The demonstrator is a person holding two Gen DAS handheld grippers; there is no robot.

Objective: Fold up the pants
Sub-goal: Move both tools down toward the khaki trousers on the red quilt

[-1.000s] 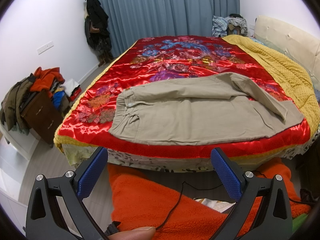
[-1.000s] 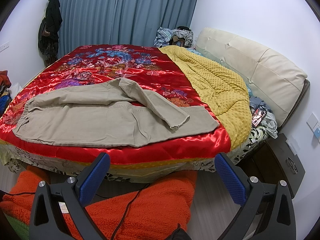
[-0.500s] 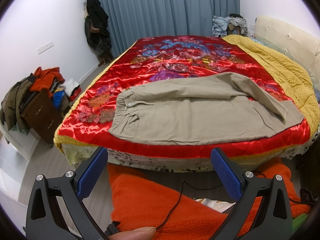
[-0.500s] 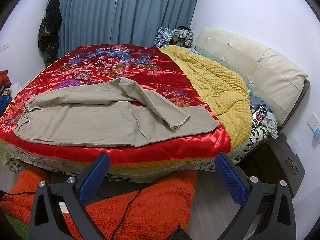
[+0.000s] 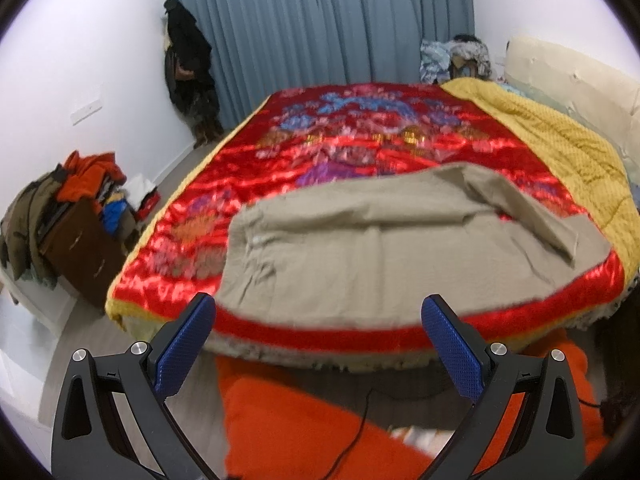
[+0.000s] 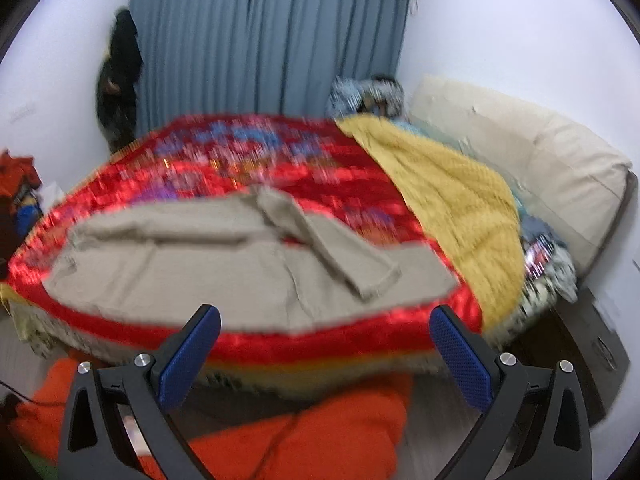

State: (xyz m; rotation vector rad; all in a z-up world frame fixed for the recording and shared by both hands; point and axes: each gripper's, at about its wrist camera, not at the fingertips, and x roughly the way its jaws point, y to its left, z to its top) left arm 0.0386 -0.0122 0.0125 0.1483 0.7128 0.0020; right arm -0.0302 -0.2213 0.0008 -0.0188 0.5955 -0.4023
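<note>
While my left gripper [image 5: 318, 322] hung short of the bed [image 5: 360, 336], its jaws were spread wide and held nothing. Through that view the pants [image 5: 360, 256] lay flat across the near part of the red quilt [image 5: 360, 148], waistband to the left, one leg flopped slantwise over the other at the right. No tidy fold showed; I judged the task barely begun.

From my right gripper [image 6: 325, 320], likewise with jaws apart and empty, the picture was blurred, yet the pants [image 6: 224, 280] showed in the same spread, the loose leg's cuff [image 6: 376, 280] lying on the lower leg near the yellow blanket [image 6: 448, 192]. Straightening that leg and all the folding seemed left to do.
</note>
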